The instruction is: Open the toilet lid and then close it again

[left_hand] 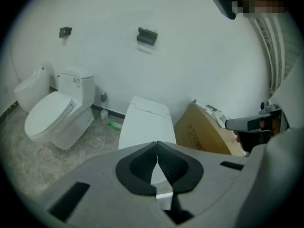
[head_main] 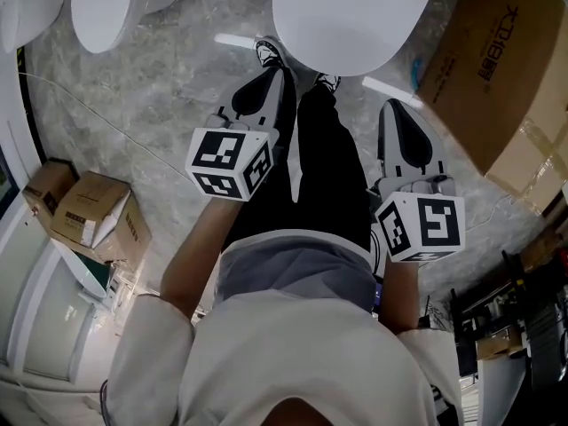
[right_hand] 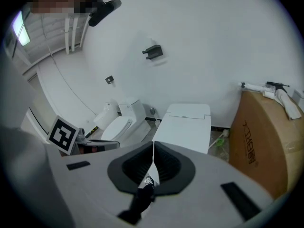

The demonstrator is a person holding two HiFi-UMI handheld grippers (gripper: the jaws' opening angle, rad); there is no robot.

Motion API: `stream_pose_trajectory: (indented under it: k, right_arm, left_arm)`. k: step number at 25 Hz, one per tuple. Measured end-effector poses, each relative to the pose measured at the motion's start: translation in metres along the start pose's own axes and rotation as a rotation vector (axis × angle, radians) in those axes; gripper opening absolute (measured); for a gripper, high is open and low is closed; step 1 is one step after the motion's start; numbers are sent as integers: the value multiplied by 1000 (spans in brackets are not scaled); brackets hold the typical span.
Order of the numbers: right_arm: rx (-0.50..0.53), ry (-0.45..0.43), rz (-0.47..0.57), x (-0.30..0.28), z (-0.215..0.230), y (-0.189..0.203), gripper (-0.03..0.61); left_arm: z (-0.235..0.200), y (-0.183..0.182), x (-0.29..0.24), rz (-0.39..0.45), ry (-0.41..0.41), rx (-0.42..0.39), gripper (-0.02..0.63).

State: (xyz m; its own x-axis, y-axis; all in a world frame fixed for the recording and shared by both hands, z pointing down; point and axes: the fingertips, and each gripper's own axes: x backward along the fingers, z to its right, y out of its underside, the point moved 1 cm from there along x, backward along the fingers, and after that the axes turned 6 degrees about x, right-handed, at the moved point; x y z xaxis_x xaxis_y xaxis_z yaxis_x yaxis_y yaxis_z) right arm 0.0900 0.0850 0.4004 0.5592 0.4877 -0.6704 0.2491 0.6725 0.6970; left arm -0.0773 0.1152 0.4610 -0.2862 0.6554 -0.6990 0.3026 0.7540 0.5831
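Since opening has not yet begun, my left claw (head_main: 266,82), left of centre, is clenched on nothing. The lid (head_main: 355,16), top centre, lies shut. My right claw (head_main: 398,118) is clenched empty too. Next, I reckon: catch the lid's front rim and lift.

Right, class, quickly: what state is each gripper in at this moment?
Left gripper: closed, jaws together, holding nothing.
Right gripper: closed, jaws together, holding nothing.
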Motion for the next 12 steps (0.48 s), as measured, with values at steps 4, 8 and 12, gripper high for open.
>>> stream_pose_trajectory:
  k: [4, 8, 12]
  right_arm:
    - [15, -30, -27, -14, -9, 15, 11]
    - [6, -43, -58, -26, -9, 30, 11]
    - [-54, -43, -59, -37, -10, 39, 12]
  left_arm:
    - [-21, 20, -18, -27, -14, 19, 9]
    - [-38, 36, -37, -30, -18, 65, 9]
    - [-55, 49, -57, -25, -18, 111, 9]
